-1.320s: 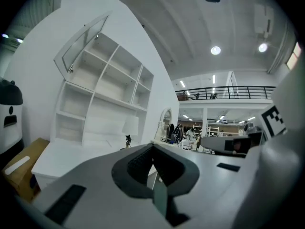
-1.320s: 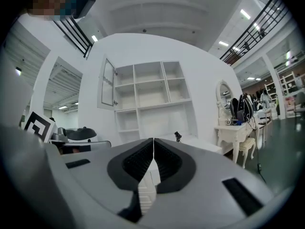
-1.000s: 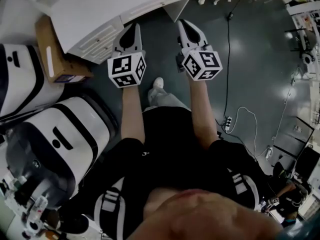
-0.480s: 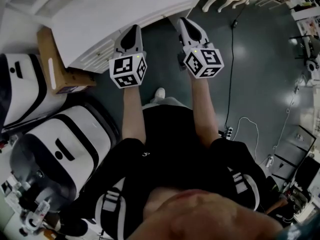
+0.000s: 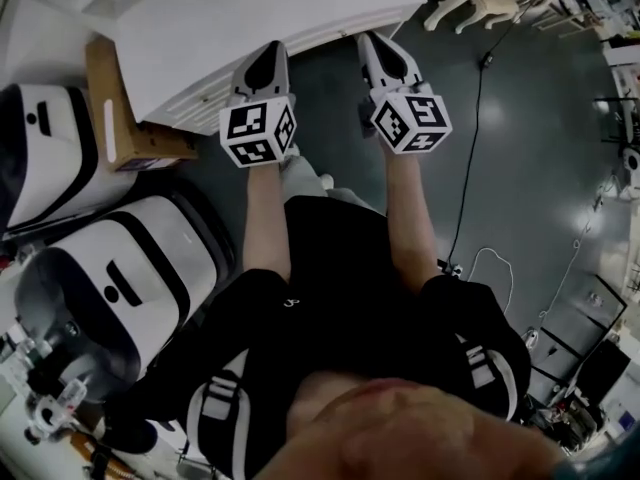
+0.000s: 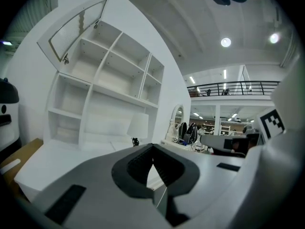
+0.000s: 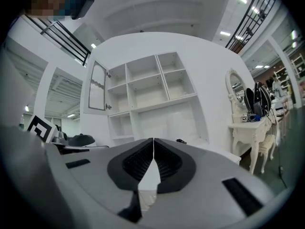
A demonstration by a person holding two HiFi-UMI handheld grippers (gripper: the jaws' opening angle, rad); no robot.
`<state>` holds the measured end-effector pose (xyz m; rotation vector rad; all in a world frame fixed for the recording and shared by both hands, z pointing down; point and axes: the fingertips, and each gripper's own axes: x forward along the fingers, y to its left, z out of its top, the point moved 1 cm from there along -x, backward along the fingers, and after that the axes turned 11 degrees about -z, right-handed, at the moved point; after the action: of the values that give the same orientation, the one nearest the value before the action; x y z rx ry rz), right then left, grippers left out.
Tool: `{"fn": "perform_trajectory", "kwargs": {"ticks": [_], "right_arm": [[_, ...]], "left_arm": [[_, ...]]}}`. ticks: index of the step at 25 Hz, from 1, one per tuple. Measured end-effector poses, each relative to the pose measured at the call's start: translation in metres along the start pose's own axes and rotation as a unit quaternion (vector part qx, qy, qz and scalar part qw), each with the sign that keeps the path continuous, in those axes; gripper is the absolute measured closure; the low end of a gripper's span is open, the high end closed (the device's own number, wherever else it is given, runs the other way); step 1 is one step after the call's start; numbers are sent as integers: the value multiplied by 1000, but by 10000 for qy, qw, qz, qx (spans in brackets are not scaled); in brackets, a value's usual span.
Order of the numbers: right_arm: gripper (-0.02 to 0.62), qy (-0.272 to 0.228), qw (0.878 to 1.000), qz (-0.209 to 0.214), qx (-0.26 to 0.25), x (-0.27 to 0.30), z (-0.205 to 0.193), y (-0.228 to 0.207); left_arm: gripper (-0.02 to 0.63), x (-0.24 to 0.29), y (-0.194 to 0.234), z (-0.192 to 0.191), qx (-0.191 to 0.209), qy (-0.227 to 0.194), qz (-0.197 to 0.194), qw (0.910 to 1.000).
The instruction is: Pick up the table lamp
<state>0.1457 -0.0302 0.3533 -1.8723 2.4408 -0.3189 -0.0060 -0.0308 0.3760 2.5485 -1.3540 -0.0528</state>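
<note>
Lamp (image 6: 139, 126) upright at back of tabletop (image 5: 200, 18), straight ahead, well apart. Left gripper (image 5: 271, 50), right gripper (image 5: 370, 40) both pressed together, empty; lamp lies between their lines, neither clearly nearer.

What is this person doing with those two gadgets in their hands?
A person holds a two-jaw tool in each hand, the left gripper and the right gripper, both pointed at a white desk. Both pairs of jaws are shut with nothing in them. The table lamp, with its white shade, stands on the desk below the shelves, untouched and not yet picked up.
</note>
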Motion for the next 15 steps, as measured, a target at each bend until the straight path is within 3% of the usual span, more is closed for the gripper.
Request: {"fn": "perform_trajectory", "kwargs": {"ticks": [7, 11, 15], "right_arm": [[574, 13, 9998, -163, 103, 14, -7, -27], [574, 5, 9993, -314, 196, 24, -4, -48], [574, 162, 9993, -294, 154, 43, -15, -57]], "left_arm": [[597, 31, 5, -11, -118, 142, -129, 9997], [597, 57, 0, -10, 260, 324, -153, 9990], [597, 81, 3, -13, 97, 288, -227, 9993]]}}
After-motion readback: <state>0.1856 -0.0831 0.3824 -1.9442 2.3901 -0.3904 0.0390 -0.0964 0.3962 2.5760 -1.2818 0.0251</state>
